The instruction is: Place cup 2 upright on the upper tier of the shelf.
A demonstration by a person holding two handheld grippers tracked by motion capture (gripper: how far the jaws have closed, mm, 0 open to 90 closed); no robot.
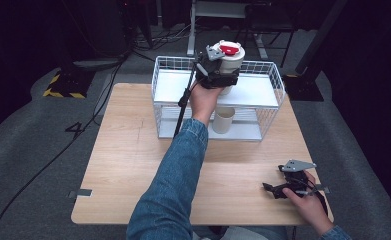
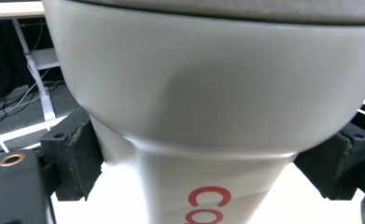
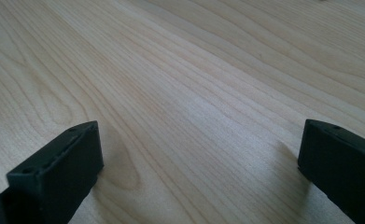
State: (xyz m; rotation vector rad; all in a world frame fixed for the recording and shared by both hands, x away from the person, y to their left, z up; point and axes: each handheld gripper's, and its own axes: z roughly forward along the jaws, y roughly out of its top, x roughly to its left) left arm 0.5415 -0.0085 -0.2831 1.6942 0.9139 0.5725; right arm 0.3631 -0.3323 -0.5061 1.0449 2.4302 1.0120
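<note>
Item: white cup (image 1: 231, 59), red-capped, raised above the wire rack (image 1: 269, 105).
Left tongs (image 1: 218, 75): you pinch it below the flared rim.
Handling: likely light, smooth, crushable; squeeze gently.
Right tongs (image 1: 275, 190): spread, resting on table (image 1: 128, 165).

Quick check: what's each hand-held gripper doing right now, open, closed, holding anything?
Left hand-held gripper: closed on the white cup, held above the wire rack.
Right hand-held gripper: open, empty, low over the wooden table.
</note>
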